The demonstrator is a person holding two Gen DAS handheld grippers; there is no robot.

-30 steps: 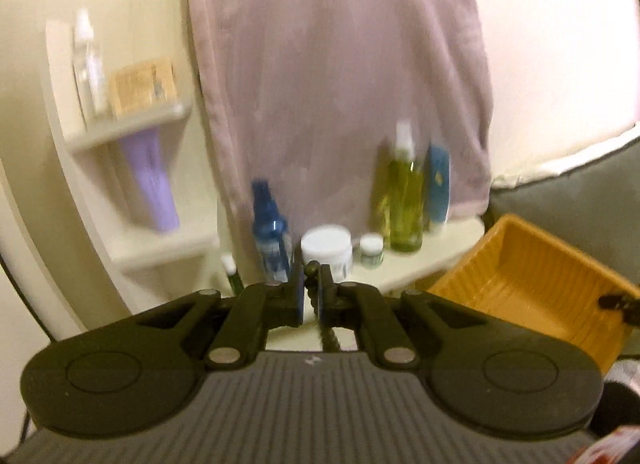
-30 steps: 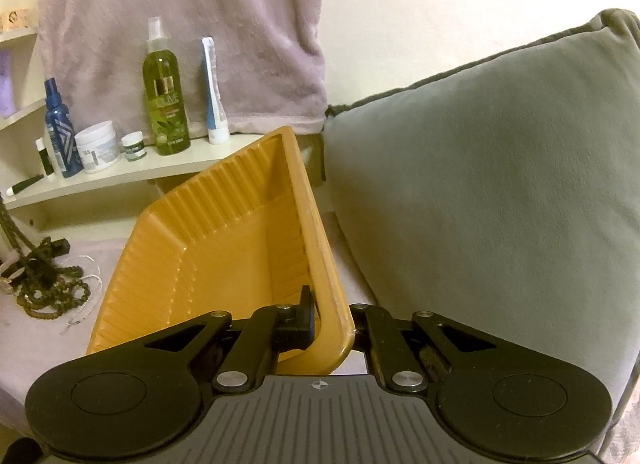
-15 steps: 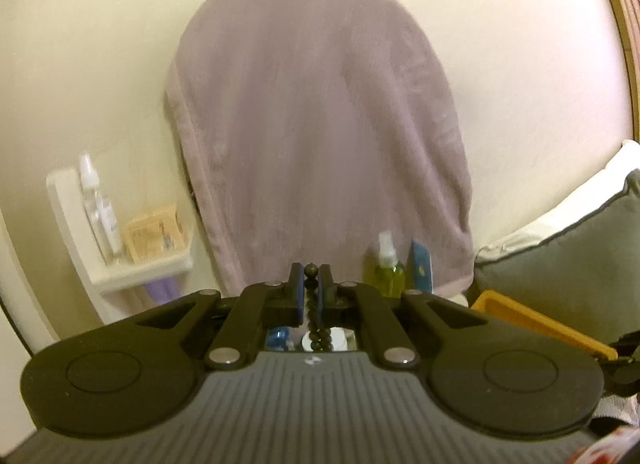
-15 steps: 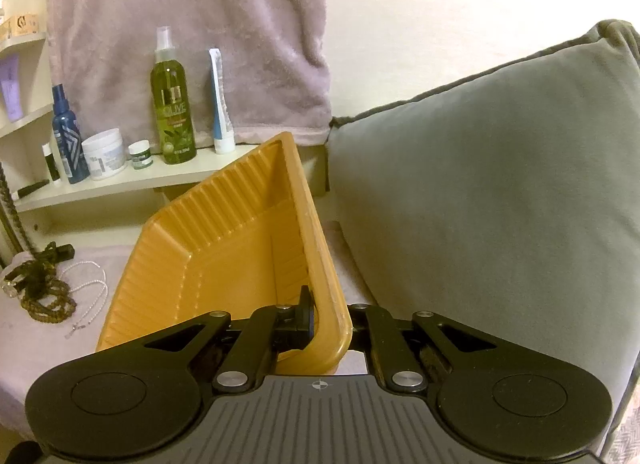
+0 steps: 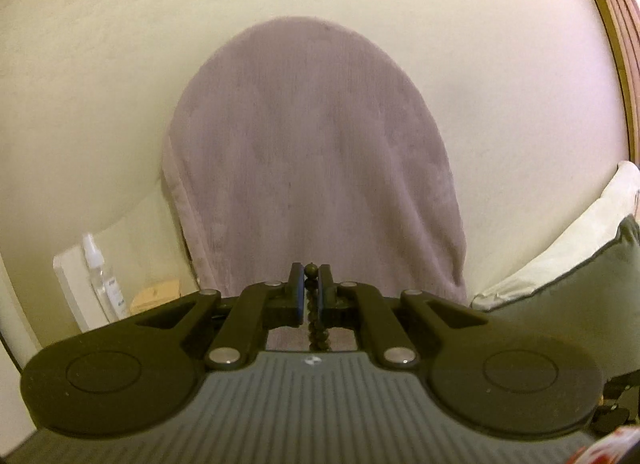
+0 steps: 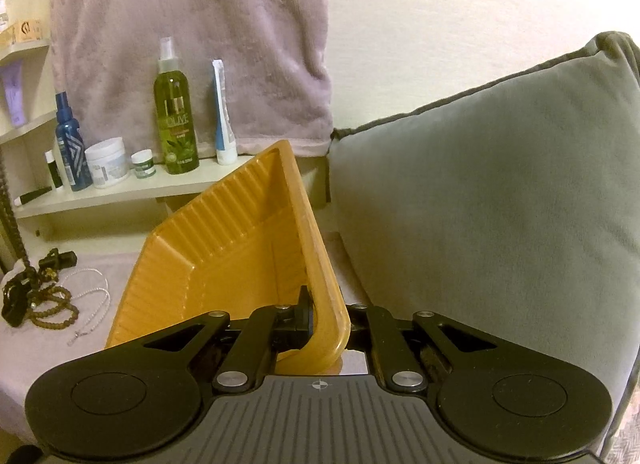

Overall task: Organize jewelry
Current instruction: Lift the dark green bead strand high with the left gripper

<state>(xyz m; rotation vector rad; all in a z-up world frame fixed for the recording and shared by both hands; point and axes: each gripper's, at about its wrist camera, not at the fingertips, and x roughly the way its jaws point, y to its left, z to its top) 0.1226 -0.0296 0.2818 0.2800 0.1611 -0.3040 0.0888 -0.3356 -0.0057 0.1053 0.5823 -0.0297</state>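
Between the left gripper's [image 5: 309, 291] clamped jaws a dark bead necklace [image 5: 316, 330] is dangling limp and light, likely swinging and best pinched mid-strand, while the right gripper [image 6: 326, 322] is pinching the rigid orange tray's rim [image 6: 320, 264].

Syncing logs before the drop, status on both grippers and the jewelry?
Left gripper shut on bead strand, lifted. Right gripper shut on orange tray rim, tray tilted. More jewelry on cloth beside tray. Nothing blocking.
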